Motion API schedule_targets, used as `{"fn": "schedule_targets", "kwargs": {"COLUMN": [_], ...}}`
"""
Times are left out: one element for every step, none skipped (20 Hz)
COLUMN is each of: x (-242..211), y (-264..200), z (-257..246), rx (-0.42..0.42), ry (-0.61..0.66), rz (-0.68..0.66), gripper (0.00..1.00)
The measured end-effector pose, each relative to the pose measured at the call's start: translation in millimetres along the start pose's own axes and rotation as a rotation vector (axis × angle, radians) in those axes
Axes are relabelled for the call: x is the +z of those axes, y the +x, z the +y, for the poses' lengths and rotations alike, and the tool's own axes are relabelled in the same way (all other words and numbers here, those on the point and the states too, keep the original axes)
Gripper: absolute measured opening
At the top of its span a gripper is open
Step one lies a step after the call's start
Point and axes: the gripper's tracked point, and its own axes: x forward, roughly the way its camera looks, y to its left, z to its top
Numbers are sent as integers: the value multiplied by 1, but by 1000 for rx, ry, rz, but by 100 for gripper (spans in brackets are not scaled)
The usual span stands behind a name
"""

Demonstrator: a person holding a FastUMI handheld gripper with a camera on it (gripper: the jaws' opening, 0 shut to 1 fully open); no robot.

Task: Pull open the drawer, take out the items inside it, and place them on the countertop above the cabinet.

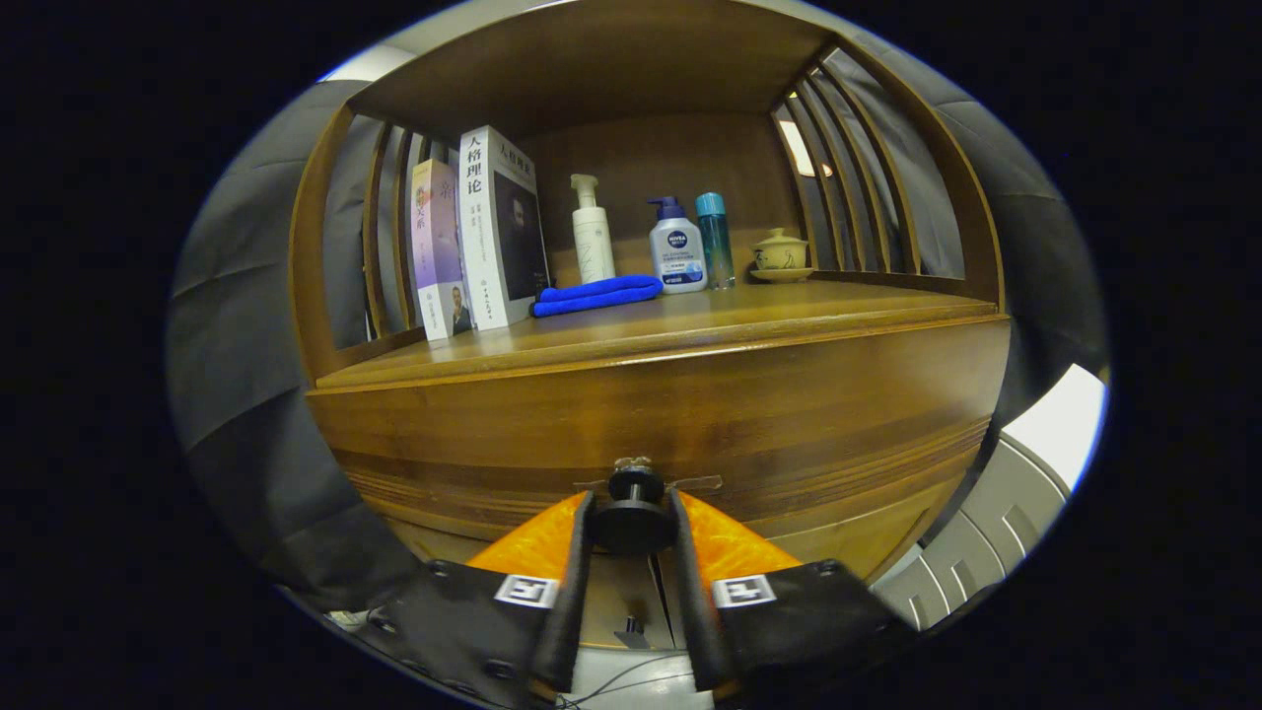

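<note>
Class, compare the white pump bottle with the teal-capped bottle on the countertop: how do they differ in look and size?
The white pump bottle is opaque white with a pump nozzle; the teal-capped bottle is see-through blue-green with a plain cap. The white pump bottle stands taller and next to the books; the teal-capped bottle is shorter, near the lidded cup. Both stand upright. The gripper has its fingers around the drawer knob.

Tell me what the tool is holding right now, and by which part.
The tool is shut on the drawer knob, one finger on each side of its round head. The drawer looks not yet pulled open.
</note>
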Motion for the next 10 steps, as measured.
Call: {"fn": "schedule_targets", "kwargs": {"x": [0, 0, 0, 0, -1, -2, -4, -5, -6, -7], "y": [-1, -5, -1, -5, -6, -10, -14, -18, -21, -25], "z": [0, -1, -1, -1, -1, -1, -1, -1, -2, -3], "rx": [-1, -6, -12, -13, -12, -9, -4, 0, 4, 7], "ry": [-10, -4, -9, -14, -21, -23, -22, -20, -19, -20], "rz": [6, 8, 3, 4, 2, 1, 4, 5, 6, 5], "gripper": [38, 38, 25, 26, 26, 25, 26, 25, 25, 25]}}
